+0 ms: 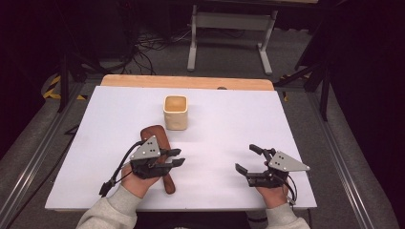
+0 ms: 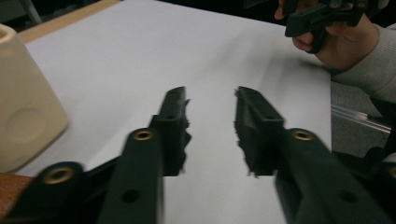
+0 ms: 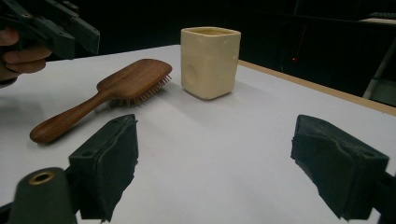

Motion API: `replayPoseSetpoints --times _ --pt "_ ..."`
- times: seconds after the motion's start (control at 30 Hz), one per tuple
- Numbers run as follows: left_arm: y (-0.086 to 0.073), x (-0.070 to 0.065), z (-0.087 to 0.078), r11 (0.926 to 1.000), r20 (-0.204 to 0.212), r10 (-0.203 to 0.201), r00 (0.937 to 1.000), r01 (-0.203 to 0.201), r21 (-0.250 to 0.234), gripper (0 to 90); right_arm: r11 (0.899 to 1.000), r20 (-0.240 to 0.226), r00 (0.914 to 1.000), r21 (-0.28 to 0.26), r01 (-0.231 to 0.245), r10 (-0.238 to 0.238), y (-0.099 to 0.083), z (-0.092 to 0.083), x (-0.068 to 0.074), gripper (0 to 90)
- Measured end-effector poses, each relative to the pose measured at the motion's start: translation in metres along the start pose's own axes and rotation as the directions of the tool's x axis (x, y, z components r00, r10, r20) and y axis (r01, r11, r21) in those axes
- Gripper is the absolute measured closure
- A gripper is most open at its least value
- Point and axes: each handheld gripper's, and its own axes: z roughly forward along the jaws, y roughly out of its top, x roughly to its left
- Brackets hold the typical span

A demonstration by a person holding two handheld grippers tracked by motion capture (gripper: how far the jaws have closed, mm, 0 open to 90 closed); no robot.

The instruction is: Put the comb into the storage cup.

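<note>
My left tongs point(image 1: 175, 158) hang over the wooden hairbrush point(image 1: 154, 132), which lies on the white tabletop point(image 1: 224, 124) at the near left. Its long axis runs from the bristle head at the far left to the handle tip at the near right, and that handle passes under my left hand point(image 1: 138, 175). These tongs point right, so the brush sits below and behind their tips rather than between them. They stand open with nothing in them. My right tongs point(image 1: 247, 159) are also open and empty, well apart from the brush at the near right, so I judge the left hand the nearer one for a pickup.

The cream cup point(image 1: 175, 112) stands upright just beyond the brush head.

The right gripper view gives me what the high view hides: the whole hairbrush point(image 3: 105, 93) from the side, bristles down on the tabletop, handle reaching toward the camera's left, with the cup point(image 3: 209, 61) near its head. The left gripper view looks past the brush, catching just a brown sliver at its bottom-left corner, beside the cup point(image 2: 24, 100).
</note>
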Motion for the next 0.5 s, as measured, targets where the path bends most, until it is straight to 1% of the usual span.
replayPoseSetpoints --times 0.03,0.07,0.1,0.17,0.2,0.23,0.27,0.33,0.4,0.5 --pt "0.0 0.001 0.001 0.9999 0.015 -0.011 0.9998 0.011 0.006 74.1 1.0 0.0 1.0 0.0 0.0 0.0 0.0 0.0 0.0 15.1" --pt "-0.001 0.002 0.001 0.9998 0.021 -0.018 0.9996 0.018 0.01 83.1 1.0 -0.001 1.0 0.0 0.0 0.0 0.0 0.0 0.0 15.1" --pt "-0.001 0.003 0.001 0.9997 0.023 -0.018 0.9996 0.018 0.02 89.3 1.0 -0.001 1.0 0.001 0.001 -0.001 0.0 0.0 0.0 15.1" --pt "-0.001 0.004 0.002 0.9989 0.034 -0.021 0.9992 0.02 0.042 90.0 1.0 -0.001 1.0 0.001 0.002 -0.002 0.0 0.0 0.0 15.1" --pt "-0.001 0.004 0.003 0.9985 0.033 -0.019 0.9993 0.017 0.051 90.0 1.0 -0.002 1.0 0.0 0.001 -0.001 0.0 0.0 0.0 15.1" --pt "-0.001 0.005 0.004 0.997 0.037 -0.017 0.9992 0.014 0.076 90.0 1.0 -0.002 1.0 0.0 0.001 -0.001 0.0 0.0 0.0 15.1" --pt "-0.001 0.005 0.005 0.9958 0.038 -0.017 0.9991 0.013 0.091 90.0 1.0 -0.003 1.0 0.0 0.001 -0.001 0.0 0.0 0.0 15.1" --pt "-0.001 0.005 0.008 0.9891 0.038 -0.003 0.9993 -0.002 0.147 90.0 1.0 -0.004 1.0 0.001 0.001 -0.001 0.0 0.0 0.0 15.1" --pt "-0.001 0.005 0.011 0.9831 0.038 0.002 0.9993 -0.009 0.183 90.0 1.0 -0.006 1.0 0.001 0.001 -0.001 0.0 0.0 0.0 15.1" --pt "-0.001 0.006 0.017 0.9676 0.046 -0.004 0.9989 -0.007 0.253 90.0 1.0 -0.006 1.0 0.002 0.001 -0.001 0.0 0.0 0.0 15.1"
